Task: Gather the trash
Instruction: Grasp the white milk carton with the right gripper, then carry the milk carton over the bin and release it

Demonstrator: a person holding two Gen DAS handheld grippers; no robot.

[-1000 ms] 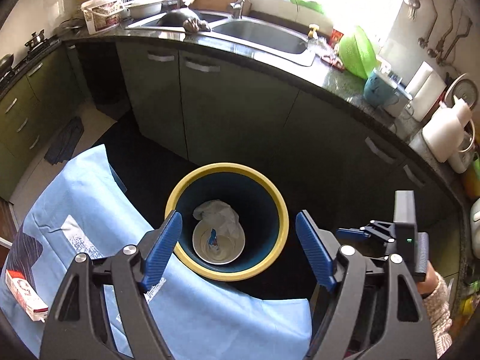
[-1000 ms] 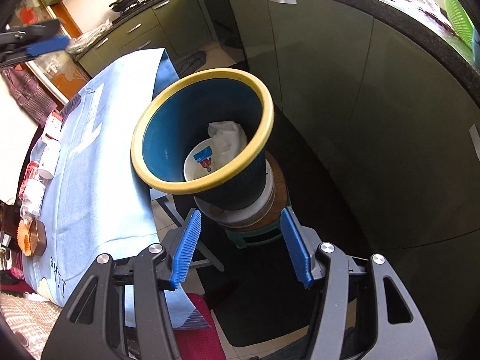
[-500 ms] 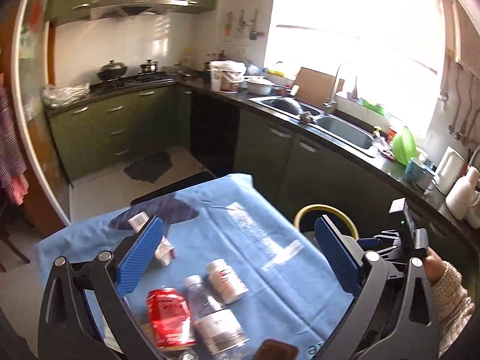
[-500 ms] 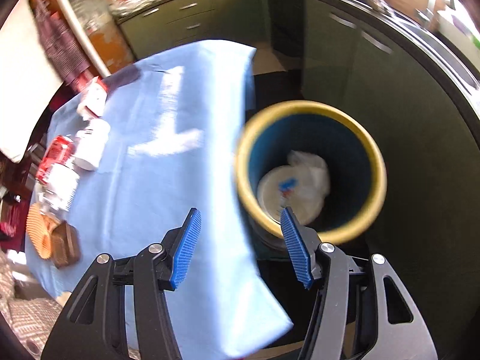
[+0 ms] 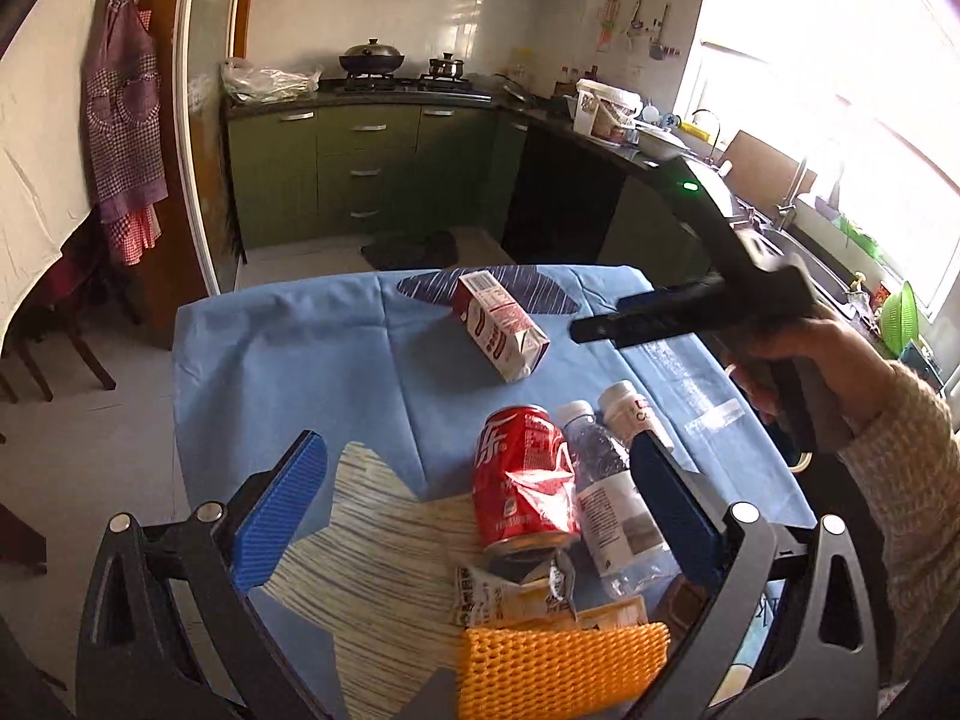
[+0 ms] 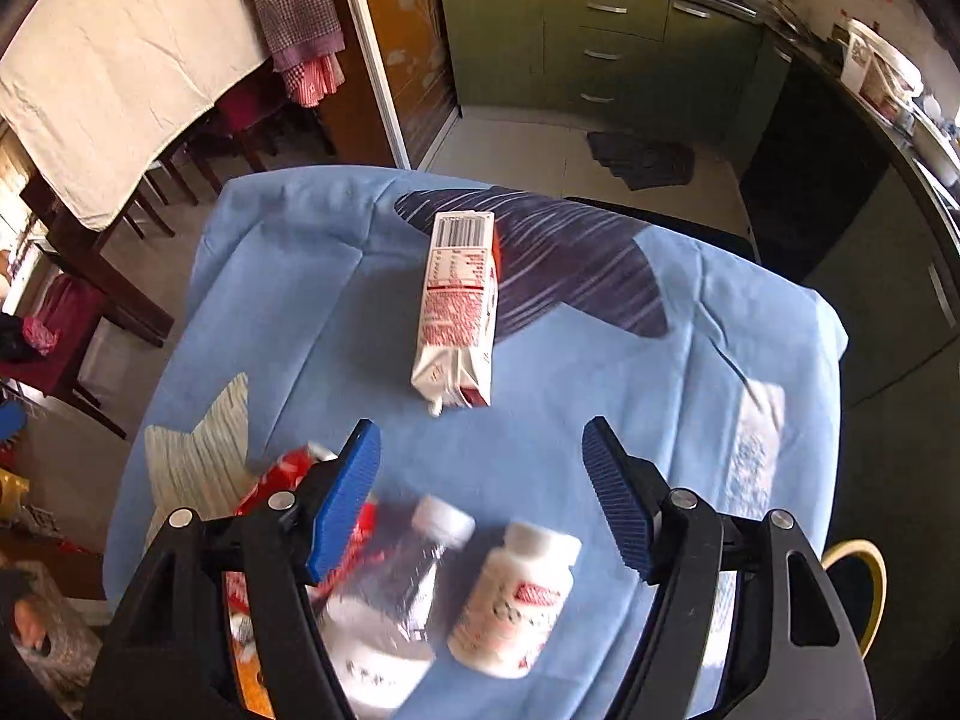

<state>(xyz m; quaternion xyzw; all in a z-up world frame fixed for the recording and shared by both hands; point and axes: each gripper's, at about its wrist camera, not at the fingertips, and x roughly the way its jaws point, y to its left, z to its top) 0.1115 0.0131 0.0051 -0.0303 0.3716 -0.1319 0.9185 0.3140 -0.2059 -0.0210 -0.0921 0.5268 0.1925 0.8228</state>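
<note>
Trash lies scattered on the blue cloth (image 6: pixel 540 438): milk carton (image 6: pixel 459 312) on its side at the far middle, crushed red can (image 5: pixel 522 474), clear bottle (image 5: pixel 606 492) and white pill bottle (image 6: pixel 516 594) bunched near. Both claws hang over it, right gripper (image 6: pixel 480 480) and left gripper (image 5: pixel 480 510) each spread wide, holding nothing. Risk now: the near cluster is tight, so closing on one piece could shove or roll its neighbours off the edge. Orange foam netting (image 5: pixel 564 654) and a torn wrapper (image 5: pixel 510 594) crowd the left claw's approach.
</note>
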